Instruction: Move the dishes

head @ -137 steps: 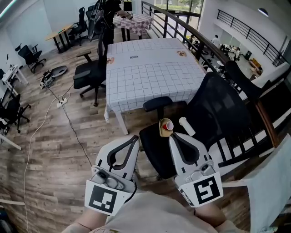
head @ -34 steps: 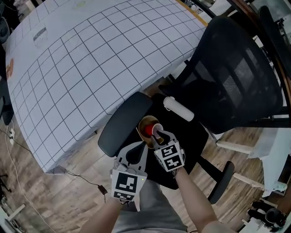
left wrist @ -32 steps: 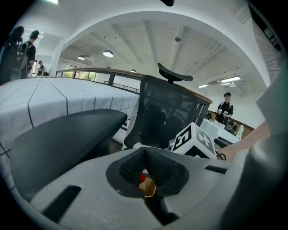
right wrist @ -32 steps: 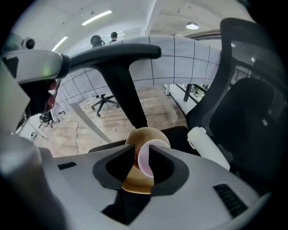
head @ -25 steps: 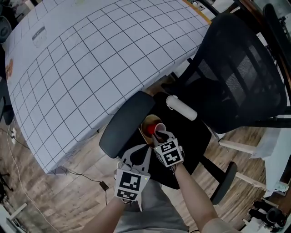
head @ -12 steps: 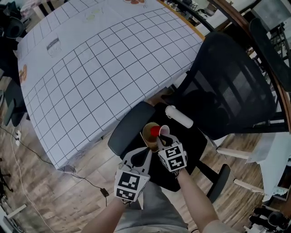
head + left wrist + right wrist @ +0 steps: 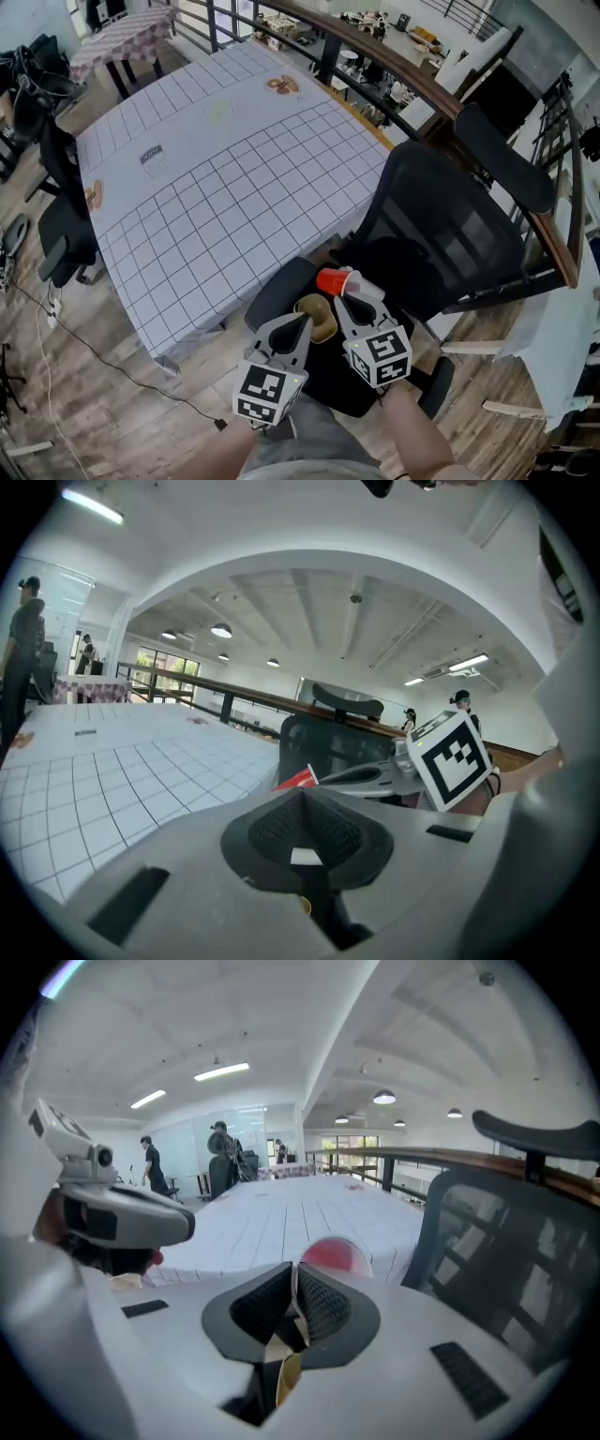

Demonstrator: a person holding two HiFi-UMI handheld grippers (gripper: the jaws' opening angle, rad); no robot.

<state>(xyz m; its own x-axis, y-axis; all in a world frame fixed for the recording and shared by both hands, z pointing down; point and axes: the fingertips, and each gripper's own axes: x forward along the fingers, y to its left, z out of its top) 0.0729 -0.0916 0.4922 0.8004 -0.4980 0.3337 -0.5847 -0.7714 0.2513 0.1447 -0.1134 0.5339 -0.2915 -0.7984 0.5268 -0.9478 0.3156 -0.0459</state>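
Cup (image 7: 334,280) aloft at lower centre, rim pinched by the right gripper (image 7: 347,292) fingers (image 7: 323,1305); left gripper (image 7: 298,323) fingers (image 7: 333,832) meet beside the tan bowl (image 7: 319,319), neither dish yet on the checked surface (image 7: 234,178).

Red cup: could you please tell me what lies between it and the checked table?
The office chair's black armrest lies between the red cup and the checked table's near edge, as the head view shows.
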